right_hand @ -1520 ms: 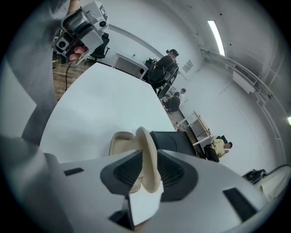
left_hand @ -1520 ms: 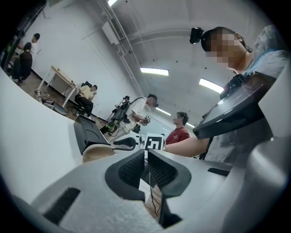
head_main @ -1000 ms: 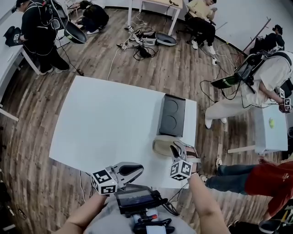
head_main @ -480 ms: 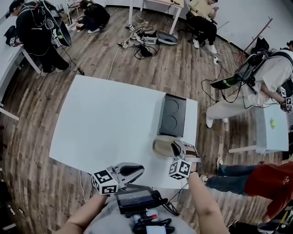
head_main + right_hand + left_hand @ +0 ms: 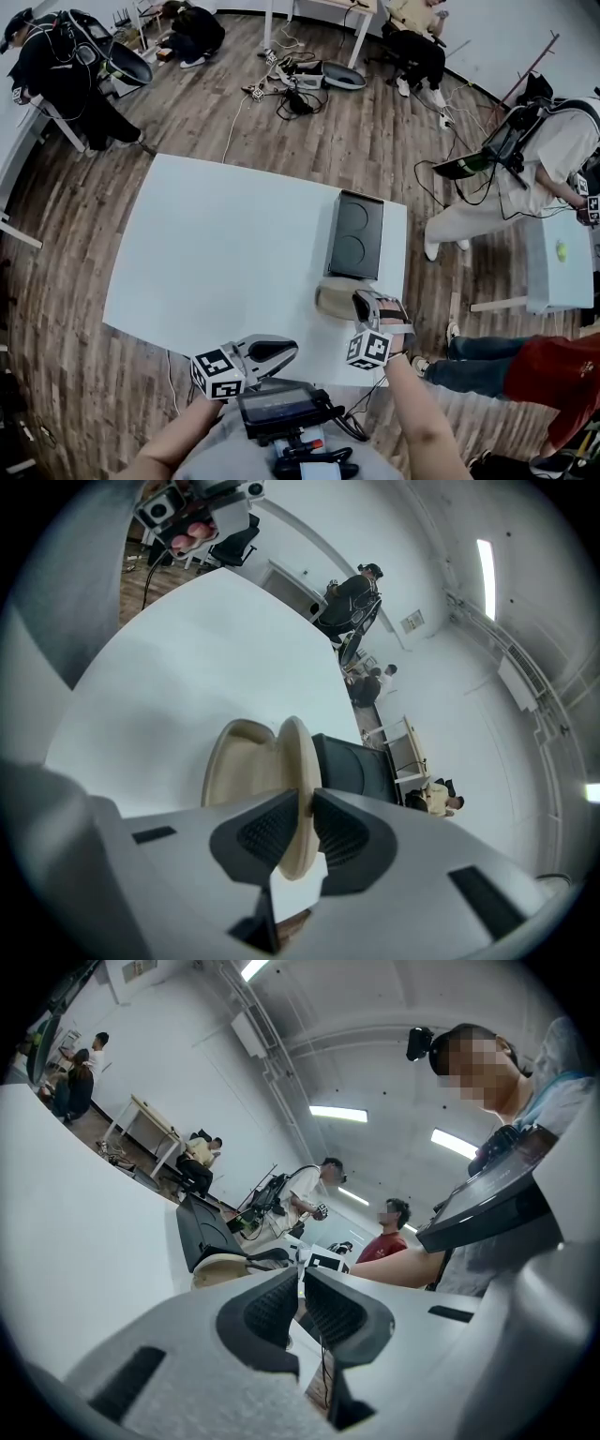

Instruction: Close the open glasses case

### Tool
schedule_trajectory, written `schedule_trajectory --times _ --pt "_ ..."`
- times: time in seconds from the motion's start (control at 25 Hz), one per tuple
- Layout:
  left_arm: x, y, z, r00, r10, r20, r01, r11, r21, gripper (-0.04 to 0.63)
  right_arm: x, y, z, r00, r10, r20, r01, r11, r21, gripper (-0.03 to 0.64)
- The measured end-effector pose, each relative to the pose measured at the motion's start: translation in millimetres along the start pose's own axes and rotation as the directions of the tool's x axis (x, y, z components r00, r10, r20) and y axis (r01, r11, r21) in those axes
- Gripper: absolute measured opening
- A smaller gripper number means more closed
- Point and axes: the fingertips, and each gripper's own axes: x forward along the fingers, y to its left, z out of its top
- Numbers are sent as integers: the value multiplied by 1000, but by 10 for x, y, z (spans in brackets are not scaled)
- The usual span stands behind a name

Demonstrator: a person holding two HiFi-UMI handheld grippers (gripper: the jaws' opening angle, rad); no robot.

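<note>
Over the last second hardly anything has moved at my hands: my right claw (image 5: 364, 302) stays clamped where it was, and only a person in black at the far left of the room has shifted.

Nearest me, my left claw (image 5: 284, 350) hangs off the table's near edge. Its pads are drawn almost together with just a slit between them, and it holds nothing.

My right claw (image 5: 298, 810) has its pads pinched on the raised lid (image 5: 296, 752) of the cream hard-shell glasses case (image 5: 335, 300). The case sits near the table's right front corner with its hollow tray (image 5: 236, 759) lying open to the left of the lid.

To finish well, I judge I should swing the lid over along its hinge arc rather than push it flat. I'd keep the pinch light so the tray doesn't skate on the slick top, and let go only once the rims meet.

Just beyond the case lies a black flat rectangular appliance (image 5: 354, 236) with two round marks. The white rectangular table (image 5: 216, 253) is otherwise bare. Around it runs a wood-plank floor (image 5: 375, 141) with tangled cables (image 5: 291, 94), more white tables and several people at work.
</note>
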Motion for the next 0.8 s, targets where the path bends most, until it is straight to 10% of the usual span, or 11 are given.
schedule_trajectory --times 0.8 --pt "-2 -36 -58 1000 -23 -17 23 1000 -6 29 -172 342 113 999 44 -3 -44 996 84 67"
